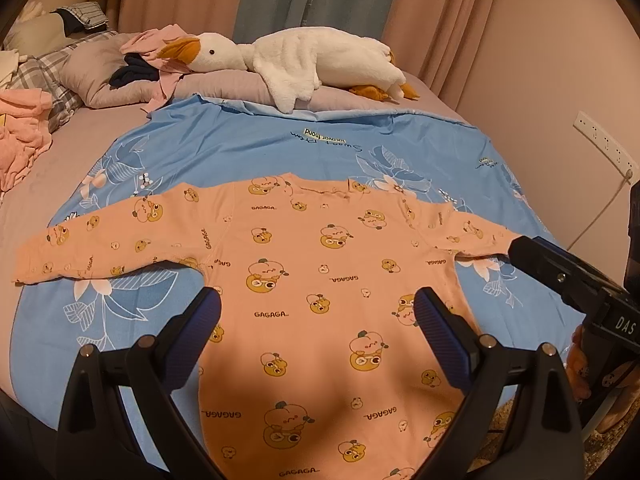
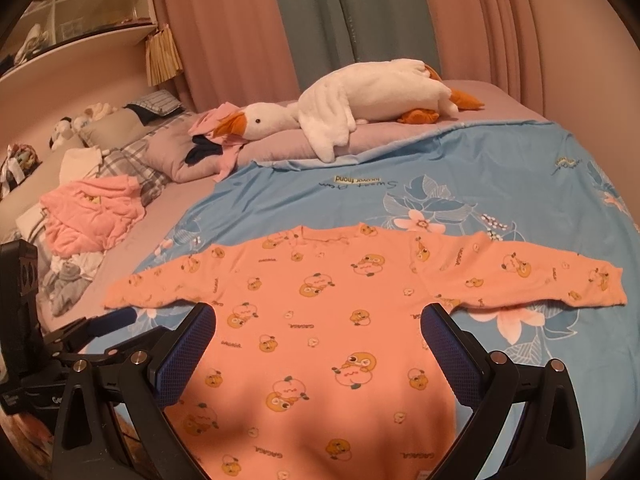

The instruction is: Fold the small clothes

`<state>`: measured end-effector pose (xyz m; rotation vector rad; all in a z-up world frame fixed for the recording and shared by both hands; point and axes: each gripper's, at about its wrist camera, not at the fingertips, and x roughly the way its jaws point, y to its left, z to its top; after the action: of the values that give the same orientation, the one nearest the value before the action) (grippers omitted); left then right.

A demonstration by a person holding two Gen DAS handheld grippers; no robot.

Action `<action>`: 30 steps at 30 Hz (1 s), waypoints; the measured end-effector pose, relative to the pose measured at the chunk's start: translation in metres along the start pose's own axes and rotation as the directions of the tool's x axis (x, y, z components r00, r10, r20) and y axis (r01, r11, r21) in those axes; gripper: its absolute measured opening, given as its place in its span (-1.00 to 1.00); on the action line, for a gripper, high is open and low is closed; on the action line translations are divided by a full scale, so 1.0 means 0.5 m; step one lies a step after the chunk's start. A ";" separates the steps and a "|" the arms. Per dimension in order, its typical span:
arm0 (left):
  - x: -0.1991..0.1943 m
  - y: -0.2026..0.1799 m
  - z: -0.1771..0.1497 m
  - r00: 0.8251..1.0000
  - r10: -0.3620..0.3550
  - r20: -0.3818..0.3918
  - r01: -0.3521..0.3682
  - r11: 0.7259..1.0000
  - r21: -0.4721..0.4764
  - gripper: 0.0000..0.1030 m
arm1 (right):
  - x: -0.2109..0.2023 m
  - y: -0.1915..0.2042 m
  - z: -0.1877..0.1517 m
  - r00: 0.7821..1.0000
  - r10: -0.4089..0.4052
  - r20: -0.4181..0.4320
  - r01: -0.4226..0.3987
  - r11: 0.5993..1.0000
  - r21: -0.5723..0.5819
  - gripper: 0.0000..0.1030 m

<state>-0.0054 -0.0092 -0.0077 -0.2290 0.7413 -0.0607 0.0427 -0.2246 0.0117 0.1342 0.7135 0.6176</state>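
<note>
A small orange long-sleeved top (image 1: 320, 280) with a cartoon print lies flat on a blue floral sheet (image 1: 248, 140), both sleeves spread out sideways; it also shows in the right wrist view (image 2: 320, 300). My left gripper (image 1: 318, 312) is open and empty, hovering above the top's body. My right gripper (image 2: 318, 328) is open and empty, also above the top's body. The right gripper appears at the right edge of the left wrist view (image 1: 560, 276), near the right sleeve's cuff. The left gripper shows at the left edge of the right wrist view (image 2: 108, 320).
A white plush goose (image 1: 296, 60) lies across pillows at the bed's far side. A pile of pink clothes (image 2: 96, 216) and other garments sits at the left of the bed. Curtains (image 2: 320, 20) hang behind. A wall socket (image 1: 604, 144) is on the right.
</note>
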 end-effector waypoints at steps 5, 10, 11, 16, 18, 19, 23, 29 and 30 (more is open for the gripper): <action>0.007 0.004 0.006 1.000 0.009 0.016 -0.009 1.000 -0.004 0.88 | -0.003 -0.008 0.010 1.000 0.009 0.019 -0.010 1.000 0.009 0.98; 0.019 -0.003 0.007 0.999 0.022 0.043 -0.023 1.000 0.016 0.88 | -0.022 -0.056 0.033 0.996 0.049 0.077 -0.056 0.995 0.088 0.98; 0.024 -0.004 0.006 0.999 0.025 0.044 -0.026 1.000 0.015 0.88 | -0.026 -0.067 0.036 0.995 0.056 0.085 -0.065 0.992 0.105 0.98; 0.051 -0.008 0.008 0.999 0.023 0.032 -0.023 1.000 0.003 0.85 | -0.042 -0.153 0.061 0.991 -0.003 0.136 -0.024 0.980 0.198 0.98; 0.072 -0.012 0.013 1.000 0.018 0.006 -0.018 1.000 -0.013 0.83 | -0.047 -0.197 0.071 0.987 -0.029 0.156 -0.010 0.970 0.242 0.98; 0.082 -0.015 0.014 1.000 0.013 -0.005 -0.013 1.000 -0.019 0.81 | -0.048 -0.228 0.076 0.987 -0.022 0.160 -0.024 0.960 0.279 0.98; 0.124 -0.035 0.013 0.999 0.008 -0.041 -0.009 1.000 -0.026 0.66 | -0.047 -0.324 0.082 0.980 -0.088 0.181 0.018 0.932 0.361 0.98; 0.186 -0.074 -0.006 0.995 -0.010 -0.099 0.009 1.000 -0.011 0.56 | 0.007 -0.507 0.053 0.963 -0.260 0.067 0.185 0.824 0.536 0.77; 0.193 -0.079 -0.008 0.995 -0.010 -0.103 0.010 1.000 -0.005 0.55 | 0.013 -0.542 0.040 0.963 -0.266 0.048 0.190 0.792 0.580 0.75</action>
<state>0.0641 -0.0616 -0.0655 -0.2349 0.8435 -0.0809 0.1906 -0.4398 -0.0636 0.6346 0.7601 0.1393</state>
